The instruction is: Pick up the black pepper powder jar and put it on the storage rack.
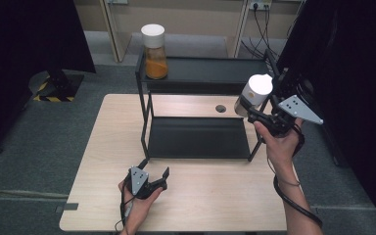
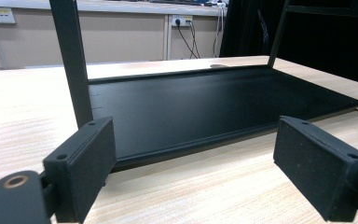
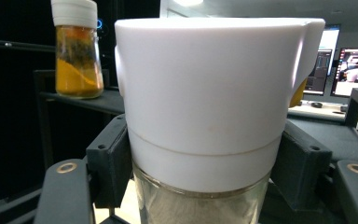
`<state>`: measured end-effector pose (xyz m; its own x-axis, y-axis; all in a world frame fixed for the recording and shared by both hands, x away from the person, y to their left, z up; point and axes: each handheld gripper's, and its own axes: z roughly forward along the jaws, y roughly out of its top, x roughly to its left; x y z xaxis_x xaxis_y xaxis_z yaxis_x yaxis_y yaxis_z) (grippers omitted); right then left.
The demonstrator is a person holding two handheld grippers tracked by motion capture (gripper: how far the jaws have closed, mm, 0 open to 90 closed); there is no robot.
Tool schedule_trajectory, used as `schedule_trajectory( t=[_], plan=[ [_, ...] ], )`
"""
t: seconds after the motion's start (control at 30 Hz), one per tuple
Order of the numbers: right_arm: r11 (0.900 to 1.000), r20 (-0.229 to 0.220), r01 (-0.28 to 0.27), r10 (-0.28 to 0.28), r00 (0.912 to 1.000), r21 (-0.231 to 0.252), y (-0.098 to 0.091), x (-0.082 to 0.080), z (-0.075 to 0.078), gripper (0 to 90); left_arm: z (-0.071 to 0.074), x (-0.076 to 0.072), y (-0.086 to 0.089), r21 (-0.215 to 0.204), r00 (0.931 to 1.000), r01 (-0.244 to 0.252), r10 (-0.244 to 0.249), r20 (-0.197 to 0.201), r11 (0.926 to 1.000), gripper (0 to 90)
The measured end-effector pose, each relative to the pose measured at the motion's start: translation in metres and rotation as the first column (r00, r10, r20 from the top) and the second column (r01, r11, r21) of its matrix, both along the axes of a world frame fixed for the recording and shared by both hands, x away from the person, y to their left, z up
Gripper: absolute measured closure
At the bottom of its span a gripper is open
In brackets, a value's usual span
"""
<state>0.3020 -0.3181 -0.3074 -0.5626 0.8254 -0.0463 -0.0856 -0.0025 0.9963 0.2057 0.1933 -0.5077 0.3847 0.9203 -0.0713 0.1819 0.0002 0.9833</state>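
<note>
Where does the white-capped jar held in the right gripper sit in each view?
High view: held jar at right, above the black rack's right end, clamped by the right gripper.
Left gripper view: not in it.
Right gripper view: centre, cap up close.
Shared landmark: orange-filled jar on the top shelf, upper left.

Two white-capped jars are being counted: one orange-filled jar (image 1: 154, 51) at eleven o'clock, one pale-filled jar (image 1: 253, 94) at two o'clock. One black two-tier rack (image 1: 196, 137) is being seen on one counter (image 1: 215, 196). Two grippers are being held.
</note>
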Motion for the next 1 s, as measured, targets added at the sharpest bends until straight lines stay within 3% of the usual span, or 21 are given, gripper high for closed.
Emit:
schedule_trajectory(
  t=[1.0],
  plan=[
    [0.9983,0.036,0.051,-0.052,0.9980,0.027,0.006,0.021,0.045,30.9,0.000,0.000,0.000,0.001,1.0000,0.001,-0.001,0.000,1.0000,12.5]
  ],
)
